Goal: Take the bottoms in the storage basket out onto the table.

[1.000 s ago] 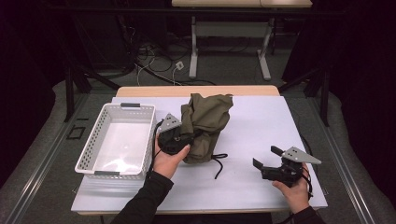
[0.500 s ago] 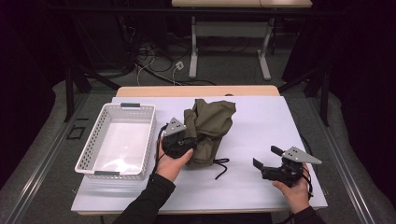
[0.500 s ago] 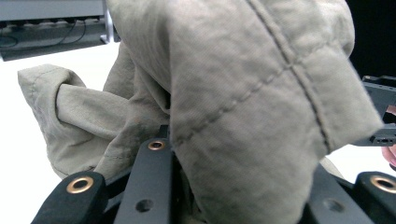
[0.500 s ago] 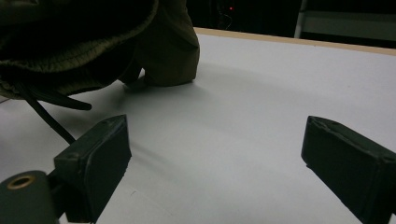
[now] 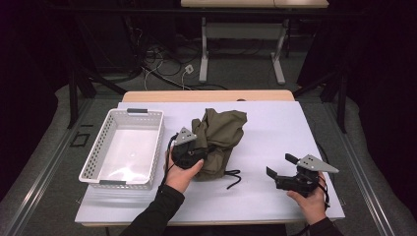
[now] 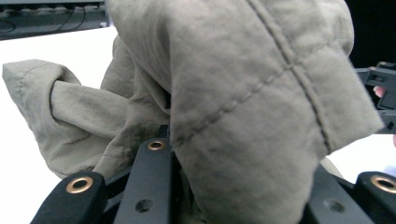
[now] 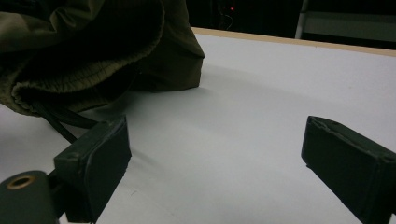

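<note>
An olive-green garment (image 5: 222,132) lies bunched at the middle of the white table (image 5: 280,123), with a black drawstring (image 5: 232,177) trailing from its near edge. My left gripper (image 5: 195,149) is at the garment's left side, shut on a thick fold of the cloth (image 6: 243,93), which drapes over both jaws of that gripper (image 6: 238,198). My right gripper (image 5: 280,165) rests in a hand near the table's front right, apart from the garment. Seen along its own jaws, this gripper (image 7: 224,154) stands open over bare table, with the garment's hem (image 7: 93,42) and the drawstring (image 7: 56,119) to their left.
A white perforated basket (image 5: 156,147) stands on the table's left part, close beside my left hand. Bare table lies between the garment and my right gripper. Beyond the far edge, desk legs and cables (image 5: 167,69) sit on the floor.
My left gripper has shifted slightly right with the cloth in it, and the garment's top fold now leans more to the right. The right hand has stayed in place.
</note>
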The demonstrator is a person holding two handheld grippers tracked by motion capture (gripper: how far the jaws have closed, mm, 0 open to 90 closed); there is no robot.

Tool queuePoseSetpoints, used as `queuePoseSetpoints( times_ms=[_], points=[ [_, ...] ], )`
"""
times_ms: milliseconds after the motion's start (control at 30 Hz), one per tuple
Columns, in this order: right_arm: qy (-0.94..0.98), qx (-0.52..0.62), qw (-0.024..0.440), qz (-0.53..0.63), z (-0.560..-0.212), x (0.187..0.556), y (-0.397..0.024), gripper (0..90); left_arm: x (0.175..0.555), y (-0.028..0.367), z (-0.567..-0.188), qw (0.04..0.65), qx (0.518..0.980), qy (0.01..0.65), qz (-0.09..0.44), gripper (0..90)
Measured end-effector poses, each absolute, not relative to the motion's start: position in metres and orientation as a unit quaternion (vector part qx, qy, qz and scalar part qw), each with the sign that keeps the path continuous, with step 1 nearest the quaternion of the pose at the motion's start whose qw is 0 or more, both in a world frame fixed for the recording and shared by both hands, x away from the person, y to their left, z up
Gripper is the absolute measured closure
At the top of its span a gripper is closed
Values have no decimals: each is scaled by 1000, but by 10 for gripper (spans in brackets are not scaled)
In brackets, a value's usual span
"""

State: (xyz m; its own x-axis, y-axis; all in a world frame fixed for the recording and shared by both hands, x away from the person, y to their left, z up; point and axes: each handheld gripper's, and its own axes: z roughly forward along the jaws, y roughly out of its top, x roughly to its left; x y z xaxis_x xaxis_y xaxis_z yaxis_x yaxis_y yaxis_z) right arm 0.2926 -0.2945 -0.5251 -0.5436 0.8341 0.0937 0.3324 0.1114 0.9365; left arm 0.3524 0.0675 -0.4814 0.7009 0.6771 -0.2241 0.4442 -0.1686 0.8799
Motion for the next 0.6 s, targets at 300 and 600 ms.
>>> queuePoseSetpoints(
  times_ms=[300,600],
  points=[
    [707,415,239,521,-525,293,-296,80,358,67,-497,511,763,382,103,703],
    [707,415,238,522,-526,293,-296,80,361,64,-505,501,768,387,97,701]
  ],
)
